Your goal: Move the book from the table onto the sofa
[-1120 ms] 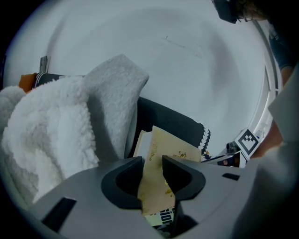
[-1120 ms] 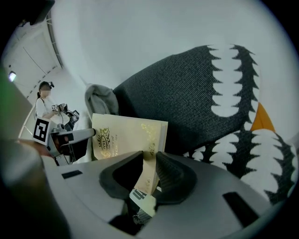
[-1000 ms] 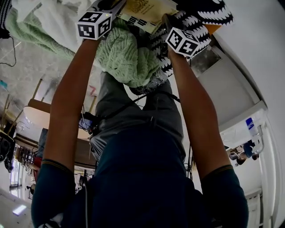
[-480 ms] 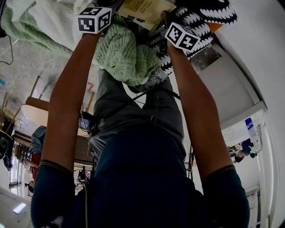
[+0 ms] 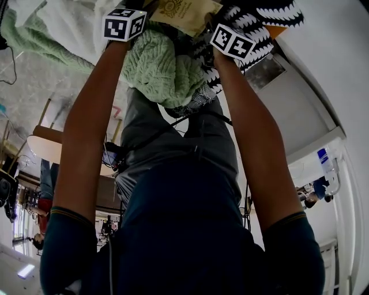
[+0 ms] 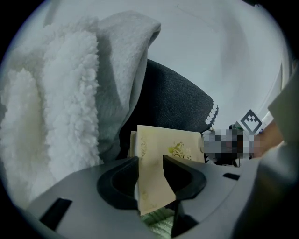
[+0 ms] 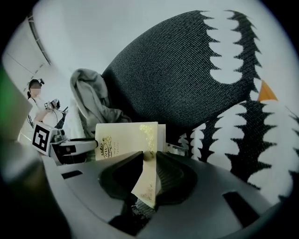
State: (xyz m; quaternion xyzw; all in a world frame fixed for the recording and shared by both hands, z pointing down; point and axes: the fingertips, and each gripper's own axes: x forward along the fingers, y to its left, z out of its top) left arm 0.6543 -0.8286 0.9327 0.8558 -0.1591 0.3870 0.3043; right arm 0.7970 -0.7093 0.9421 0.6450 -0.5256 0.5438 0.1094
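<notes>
A cream book [image 5: 185, 11] with gold print is held flat between both grippers above the sofa's cushions. My left gripper [image 6: 150, 163] has its jaws on the book's [image 6: 170, 144] left edge; they are opening slightly, with the cover still touching both pads. On the book's [image 7: 124, 139] right edge my right gripper [image 7: 149, 161] is shut. In the head view only the marker cubes of the left gripper [image 5: 123, 24] and right gripper [image 5: 233, 41] show clearly at the top edge. The book hides the sofa seat below it.
A black cushion with white jagged marks [image 7: 196, 70] lies right behind the book. A white fleece throw [image 6: 51, 107] and a grey cloth [image 6: 126, 56] lie to the left. A green knitted blanket [image 5: 164, 69] sits under my forearms.
Both grippers and the book have shifted a little toward the top of the head view, farther over the cushions. The left gripper has tipped more downward.
</notes>
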